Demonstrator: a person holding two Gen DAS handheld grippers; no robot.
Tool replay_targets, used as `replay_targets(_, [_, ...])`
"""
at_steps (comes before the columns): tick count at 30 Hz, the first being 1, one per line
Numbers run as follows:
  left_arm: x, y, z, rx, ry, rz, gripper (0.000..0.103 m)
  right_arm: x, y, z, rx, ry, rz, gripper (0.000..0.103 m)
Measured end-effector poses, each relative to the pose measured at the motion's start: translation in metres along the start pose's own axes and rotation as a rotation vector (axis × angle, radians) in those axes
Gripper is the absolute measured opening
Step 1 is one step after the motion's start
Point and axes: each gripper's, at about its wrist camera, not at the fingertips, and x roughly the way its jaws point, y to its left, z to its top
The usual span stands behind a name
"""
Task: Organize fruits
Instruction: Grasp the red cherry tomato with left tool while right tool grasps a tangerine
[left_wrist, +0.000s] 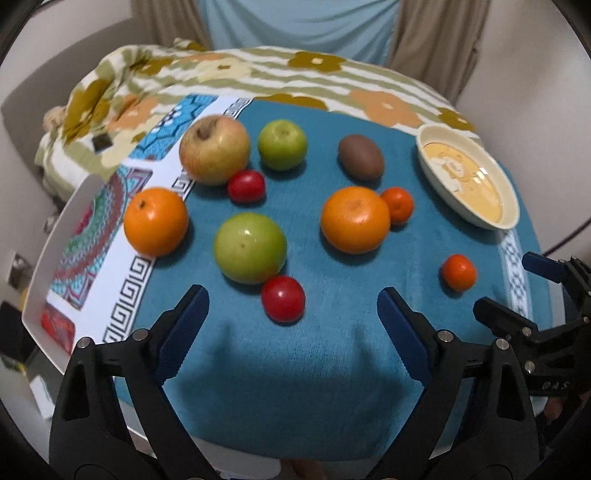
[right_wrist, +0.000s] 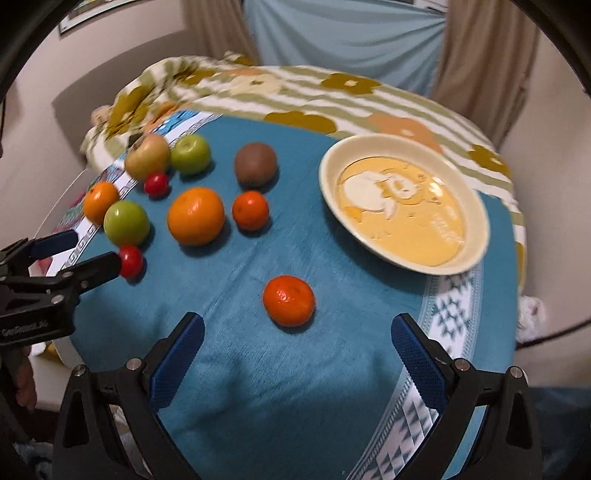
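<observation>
Several fruits lie on a teal cloth (left_wrist: 314, 350). My left gripper (left_wrist: 291, 295) is open, just short of a red tomato (left_wrist: 283, 298), with a green apple (left_wrist: 250, 247) behind it. My right gripper (right_wrist: 295, 325) is open, just short of a small mandarin (right_wrist: 289, 300). An empty cream bowl (right_wrist: 476, 221) stands at the right; it also shows in the left wrist view (left_wrist: 511, 206). Further back lie a large orange (left_wrist: 354, 219), a second mandarin (left_wrist: 397, 205), a kiwi (left_wrist: 361, 156), a small green apple (left_wrist: 282, 144), a yellow-red apple (left_wrist: 214, 149), another tomato (left_wrist: 246, 186) and an orange (left_wrist: 155, 220).
A white tray (left_wrist: 55, 236) with a patterned mat lies at the left edge. A floral blanket (left_wrist: 258, 74) covers the bed behind. The table edge is close below both grippers. The left gripper (right_wrist: 81, 254) shows at the left of the right wrist view.
</observation>
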Motion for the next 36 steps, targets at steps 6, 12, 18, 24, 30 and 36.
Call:
replay_targets(6, [0.022,-0.005,-0.005,-0.032,0.048,0.061,0.070,0.018,-0.004,-0.003,-0.078,0.023,0.043,0.101])
replay_targets(12, [0.036,-0.009,-0.003,-0.058,0.080,0.076,0.055,0.029,-0.005,-0.003,-0.136,0.033,0.076,0.095])
replay_targets(18, [0.044,-0.007,-0.001,-0.069,0.099,0.112,0.039,0.038,-0.004,-0.003,-0.152,0.044,0.100,0.081])
replay_targets(24, [0.046,-0.004,-0.004,-0.062,0.108,0.111,0.036,0.043,-0.003,-0.004,-0.158,0.047,0.102,0.065])
replay_targets(30, [0.043,-0.006,-0.009,-0.046,0.105,0.115,0.036,0.046,-0.006,-0.003,-0.151,0.050,0.110,0.047])
replay_targets(36, [0.036,-0.010,-0.013,-0.030,0.095,0.112,0.036,0.044,-0.007,0.000,-0.145,0.027,0.109,0.035])
